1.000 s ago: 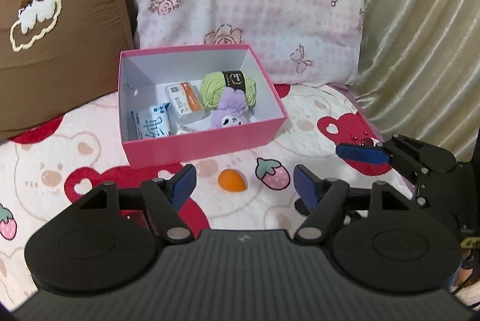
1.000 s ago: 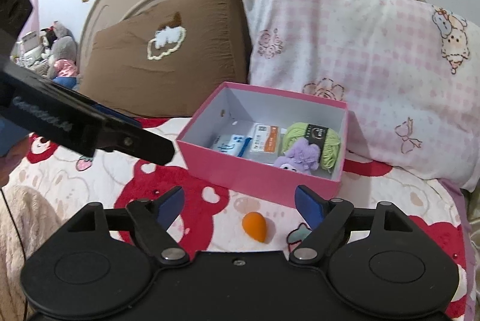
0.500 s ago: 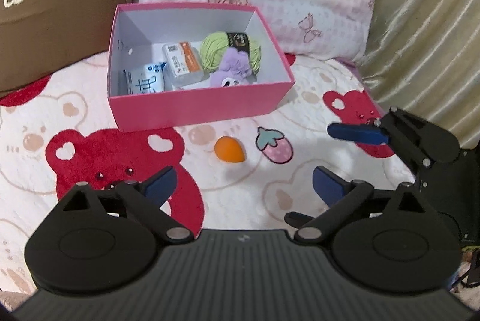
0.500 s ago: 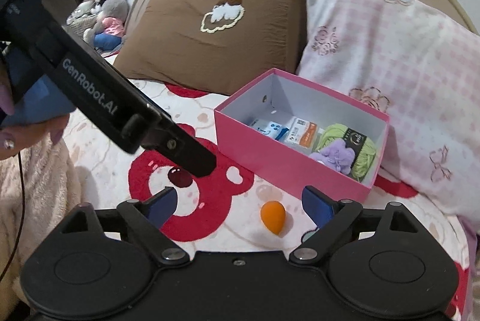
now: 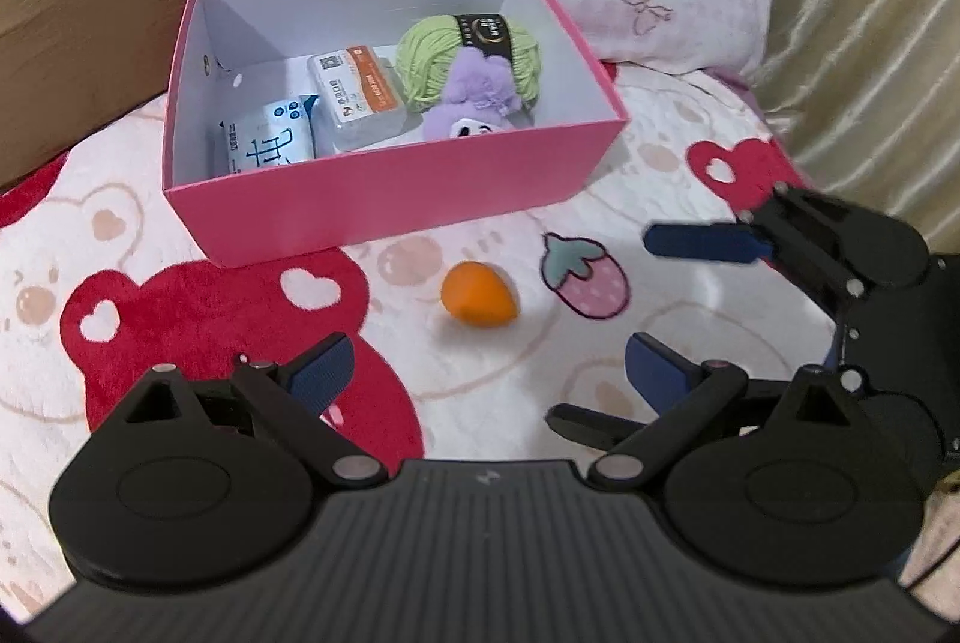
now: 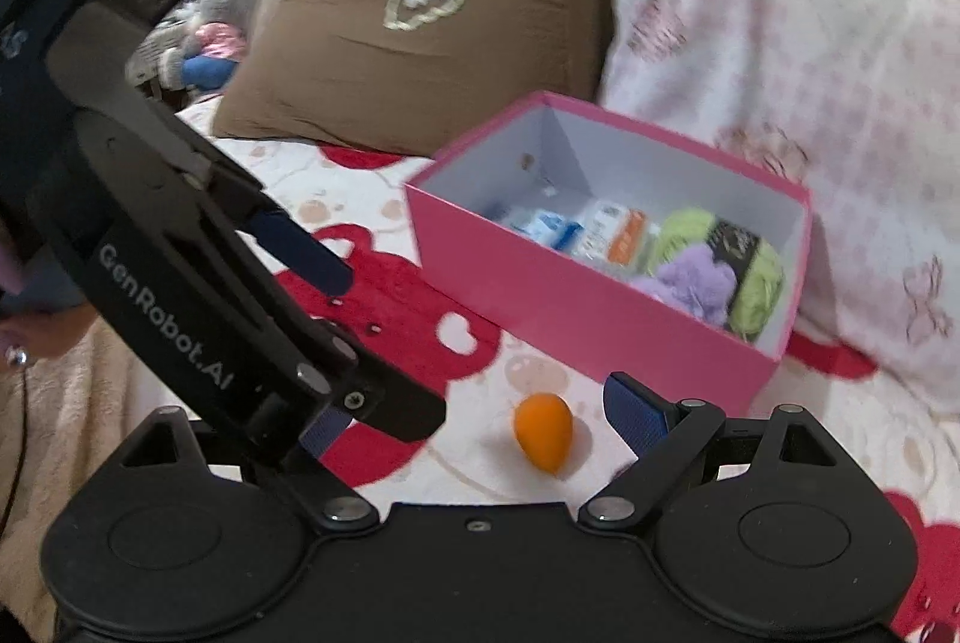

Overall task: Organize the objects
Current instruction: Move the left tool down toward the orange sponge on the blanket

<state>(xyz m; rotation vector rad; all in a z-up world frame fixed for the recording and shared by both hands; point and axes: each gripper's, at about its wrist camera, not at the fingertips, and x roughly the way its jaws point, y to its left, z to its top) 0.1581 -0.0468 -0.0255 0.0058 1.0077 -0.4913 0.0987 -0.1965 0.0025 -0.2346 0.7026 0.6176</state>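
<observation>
An orange egg-shaped sponge lies on the bear-print blanket just in front of the pink box; it also shows in the right wrist view. The box holds a green yarn ball, a purple plush, a tissue pack and an orange-and-white packet. My left gripper is open and empty, just short of the sponge. My right gripper is open and empty, with the sponge between its fingers' line; it shows at the right in the left wrist view.
A brown pillow and a pink checked pillow lean on the headboard behind the box. A gold curtain hangs at the right. Plush toys sit far left. The left gripper's body crosses the right wrist view.
Both grippers have moved forward and down toward the sponge and box, staying open. The right gripper swung left, closer to the left gripper.
</observation>
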